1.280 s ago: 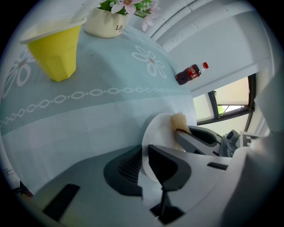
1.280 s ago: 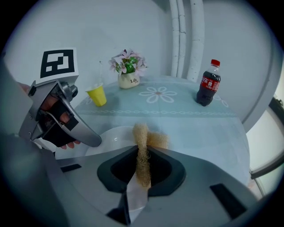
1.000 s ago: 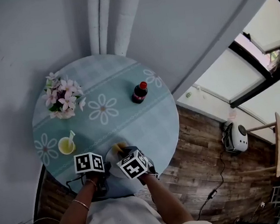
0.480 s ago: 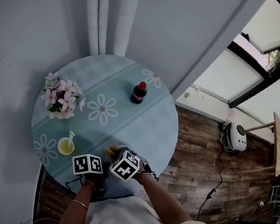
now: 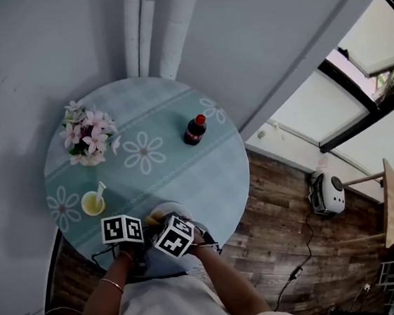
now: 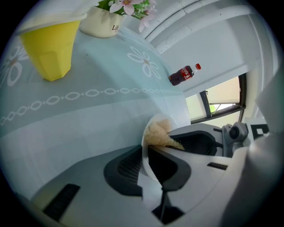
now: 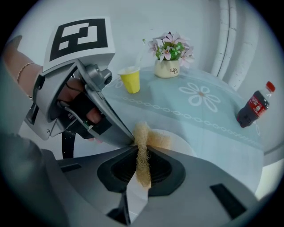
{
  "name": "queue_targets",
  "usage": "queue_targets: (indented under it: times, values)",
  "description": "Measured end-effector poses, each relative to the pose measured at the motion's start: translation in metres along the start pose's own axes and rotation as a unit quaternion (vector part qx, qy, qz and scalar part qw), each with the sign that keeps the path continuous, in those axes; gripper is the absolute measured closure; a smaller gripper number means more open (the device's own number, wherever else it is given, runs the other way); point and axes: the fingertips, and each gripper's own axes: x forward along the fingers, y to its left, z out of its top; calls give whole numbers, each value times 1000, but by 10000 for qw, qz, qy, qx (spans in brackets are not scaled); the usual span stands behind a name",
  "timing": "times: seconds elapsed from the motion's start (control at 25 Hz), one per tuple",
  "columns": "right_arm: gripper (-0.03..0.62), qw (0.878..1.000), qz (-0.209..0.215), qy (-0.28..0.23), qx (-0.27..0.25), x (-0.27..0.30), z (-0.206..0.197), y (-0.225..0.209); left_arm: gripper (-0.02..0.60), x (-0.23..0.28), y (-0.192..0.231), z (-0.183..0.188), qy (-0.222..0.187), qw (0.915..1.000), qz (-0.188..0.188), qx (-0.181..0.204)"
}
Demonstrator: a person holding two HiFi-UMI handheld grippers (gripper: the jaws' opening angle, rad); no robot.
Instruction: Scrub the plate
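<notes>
- My left gripper (image 6: 147,153) has its jaws closed down on the near rim of the white plate (image 6: 156,119). I see the plate almost edge-on, running up between the two pads.
- My right gripper (image 7: 143,148) is clamped narrowly on a straw-coloured scrub pad (image 7: 142,170). The pad stands upright between the jaws, and its top end folds over onto the plate's surface.
- From the left gripper view, that pad shows as a fuzzy tuft lying against the plate's face. The right gripper's grey body sits just behind it.
- From the right gripper view, the left gripper reaches in from the left and its tip meets the plate's edge right beside the pad. A hand (image 7: 82,108) is wrapped round its handle, and the marker cube sits on top.
- In the head view both marker cubes sit side by side over the plate. The plate is at the near edge of the round table (image 5: 184,165), directly in front of me.
- I cannot tell whether the plate rests flat on the cloth or is tipped up a little.
- The table wears a pale teal cloth with white flower prints.
- A yellow cup (image 5: 93,203) stands on the left, near the left gripper.
- A pot of pink flowers (image 5: 89,137) stands farther back on the left.
- A dark cola bottle (image 5: 194,130) with a red cap stands upright toward the far right, well apart from the plate.
</notes>
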Motion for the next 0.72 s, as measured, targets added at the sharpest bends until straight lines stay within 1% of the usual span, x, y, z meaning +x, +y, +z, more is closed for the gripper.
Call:
queue_targets:
  times: [0.12,0.32,0.44,0.56,0.72]
  values:
    - [531,9998,33,-27,170,-1,-4,4,532,1,0,0,-57,10000,40,43]
    - [531,9996,42,104,249,-5,-12,12,532,0,0,0,-103,9999,45,-108]
    - [531,9997,-3,236,95,-7,-18,20,532,0,1,0,-120,9998,22,-176]
    - [531,9991,-70,367,-206,-8,-24,28,534,1,2,0,-162,9995,-8,-275]
    - [531,9978,-98,484,-431,-8,-32,39,534,0,3,0,-168,9995,-19,-270]
